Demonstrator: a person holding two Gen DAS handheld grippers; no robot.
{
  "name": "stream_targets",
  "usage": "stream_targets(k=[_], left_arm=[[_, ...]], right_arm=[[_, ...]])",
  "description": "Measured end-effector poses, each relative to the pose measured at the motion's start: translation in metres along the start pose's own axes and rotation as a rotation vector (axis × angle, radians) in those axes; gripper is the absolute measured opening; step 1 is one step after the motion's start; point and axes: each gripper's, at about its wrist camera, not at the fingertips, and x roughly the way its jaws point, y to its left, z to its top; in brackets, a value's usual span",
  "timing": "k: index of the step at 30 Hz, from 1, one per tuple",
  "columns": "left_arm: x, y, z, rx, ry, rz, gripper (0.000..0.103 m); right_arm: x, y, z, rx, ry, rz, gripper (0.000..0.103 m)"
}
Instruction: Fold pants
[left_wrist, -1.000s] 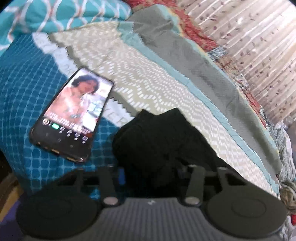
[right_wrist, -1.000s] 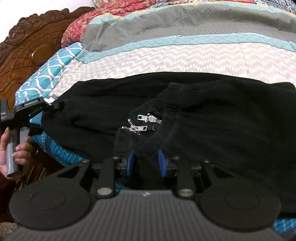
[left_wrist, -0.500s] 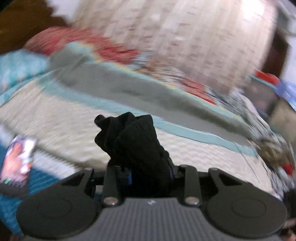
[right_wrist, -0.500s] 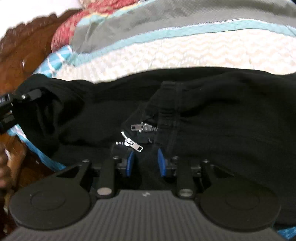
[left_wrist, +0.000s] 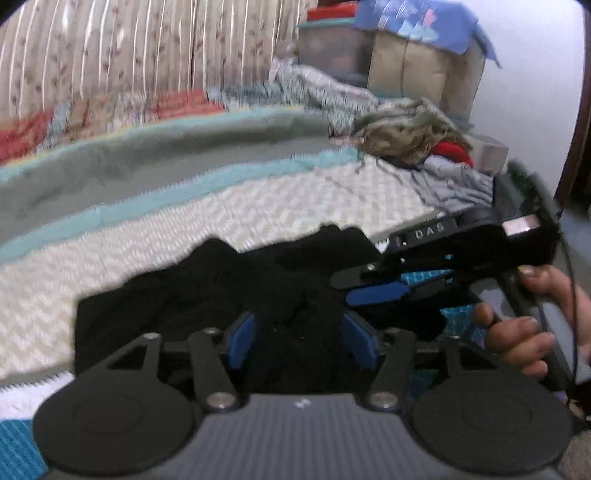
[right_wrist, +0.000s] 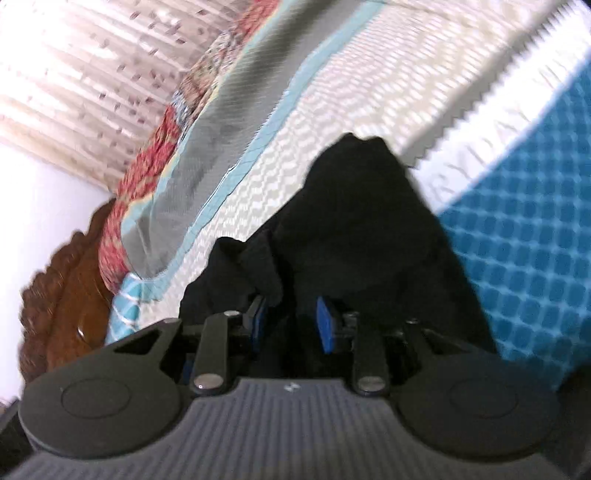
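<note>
**Both grippers on the black pants, cloth bunched at the near edge of the bed**

Left gripper (left_wrist: 301, 341): jaws part-way apart, blue pads (left_wrist: 242, 341) either side of a thick wad of black cloth. Pads seem to press the fabric, so I read it as gripping, though blur leaves some doubt. Right gripper (right_wrist: 291, 325): jaws narrower, blue pads flanking a fold of the same cloth, which rises up and away from them in a peak; I take that as a firm hold.

Pants (left_wrist: 221, 288): black, lying on the patterned bedspread (left_wrist: 184, 221) near its front edge, heaped, not flat. From the left wrist view the bulk spreads to the left of and beyond the jaws. The right gripper (left_wrist: 373, 286) shows in that view too, coming in from the right with the person's hand (left_wrist: 524, 332) behind it, its tips close beside the left one's.

Key relation: both grips sit near each other at one end of the garment. Long axis hard to read under the bunching; it seems to run away from the grippers across the bed. Neither hand is clearly nearer the free end.

Judgement: a fold is mid-way. The coming move likely needs the held edge laid down square over the rest. Risk: uneven layers, cloth slipping from the wider left jaws.

Headboard (right_wrist: 62, 291), carved wood, at the left of the right wrist view.
</note>
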Motion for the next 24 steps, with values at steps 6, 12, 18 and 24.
stream_targets(k=[6,12,18,24], left_arm=[[-0.038,0.066,-0.002,-0.233,-0.066,0.094,0.064],[-0.035,0.131,-0.038,-0.575,0.018,0.147,0.064],[-0.029,0.139,-0.045,-0.64,0.043,0.125,0.064],[-0.023,0.124,-0.023,-0.55,0.011,0.085,0.065]], right_arm=[[-0.001,0.005,0.006,-0.001,0.018,0.111,0.064],[0.029,0.029,0.011,-0.11,0.092,0.078,0.073],[0.044,0.078,0.0,-0.337,0.103,0.026,0.017],[-0.023,0.096,0.024,-0.416,-0.133,0.042,0.015]])
